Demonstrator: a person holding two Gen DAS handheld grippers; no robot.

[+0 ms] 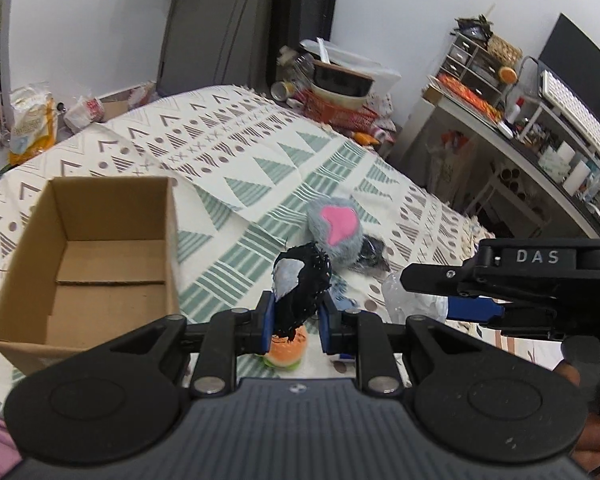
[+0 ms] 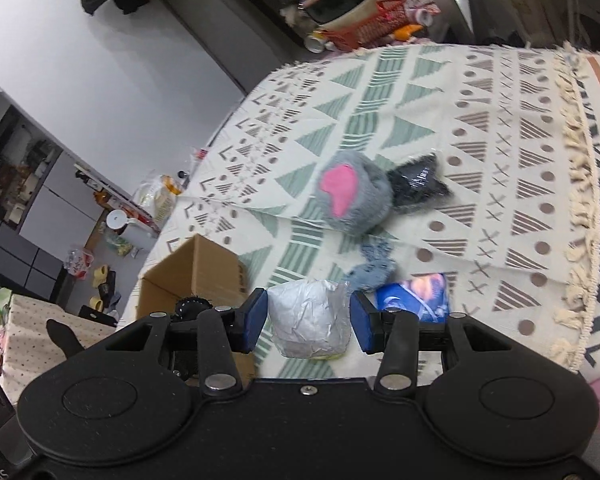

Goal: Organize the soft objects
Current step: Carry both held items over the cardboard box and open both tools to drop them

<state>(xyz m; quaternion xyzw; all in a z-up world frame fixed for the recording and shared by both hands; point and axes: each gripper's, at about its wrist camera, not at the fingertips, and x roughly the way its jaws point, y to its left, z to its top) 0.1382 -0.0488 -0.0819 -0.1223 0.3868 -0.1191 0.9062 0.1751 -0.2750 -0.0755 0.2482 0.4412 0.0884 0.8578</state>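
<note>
Here, gripping a black furry soft toy with a pale grey patch (image 1: 300, 284) between the blue pads of the left tongs (image 1: 298, 316), clamped on it and lifting it above the patterned cream-and-green bedspread (image 1: 236, 148). Hanging just over a small orange-and-green plush piece (image 1: 286, 354) lying on the bedspread below. Sitting to the left, near, an open brown cardboard box (image 1: 96, 264), showing only its bare floor. Lying farther off, right of centre, a round grey fluffy plush with a pink heart-shaped patch (image 1: 336, 228), touching a dark item in clear wrap (image 1: 374, 256) on its right.

Meanwhile hovering with the right tongs (image 2: 308, 320) spread apart on either side of a crumpled silvery-white plastic-wrapped bundle (image 2: 308, 320), pads not pressing on it. Resting just beyond, a small blue-grey fuzzy toy (image 2: 374, 268) and, to its right, a blue printed packet (image 2: 420, 296). Wrapping round the right handle at the near right edge of the left view, a person's hand (image 1: 592, 408).
</note>
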